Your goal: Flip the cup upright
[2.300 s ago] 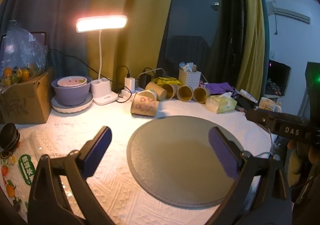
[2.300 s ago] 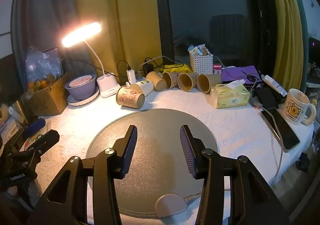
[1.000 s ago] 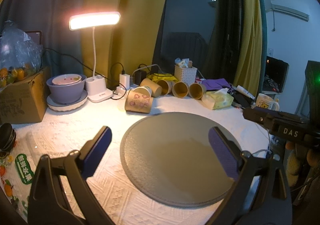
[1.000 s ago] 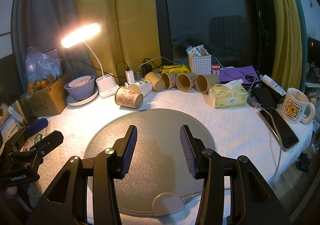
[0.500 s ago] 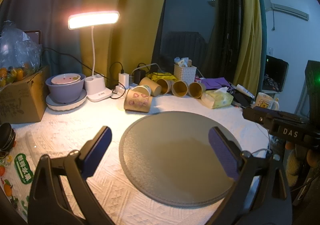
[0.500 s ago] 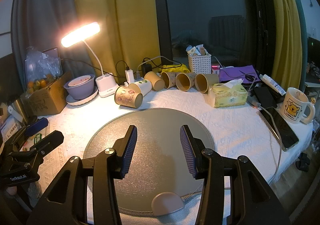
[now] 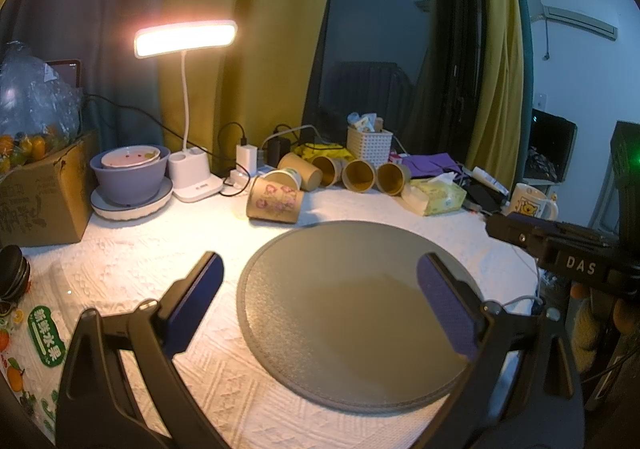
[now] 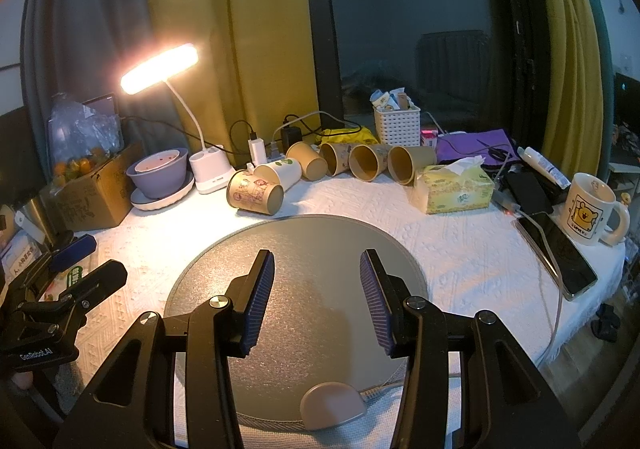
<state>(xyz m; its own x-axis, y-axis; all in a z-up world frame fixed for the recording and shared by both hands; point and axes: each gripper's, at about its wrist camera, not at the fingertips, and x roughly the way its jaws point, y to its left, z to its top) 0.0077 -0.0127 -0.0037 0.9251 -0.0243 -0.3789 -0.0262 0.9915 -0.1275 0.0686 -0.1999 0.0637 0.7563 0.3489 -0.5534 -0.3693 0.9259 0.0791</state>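
Cup (image 7: 275,200) is lying sideways beyond the mat (image 7: 352,325); both grippers, left (image 7: 320,305) and right (image 8: 318,301), are hovering with jaws spread, empty; best gripping its sides squarely.

Two low wrist views over the round mat (image 7: 352,313) toward the curtained window (left one further left).

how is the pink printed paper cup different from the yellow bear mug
The printed paper cup lies on its side beside the round mat; the bear mug stands upright at the table's right edge. The cup is handleless brown paper; the mug is white with a handle. Both carry cartoon prints.
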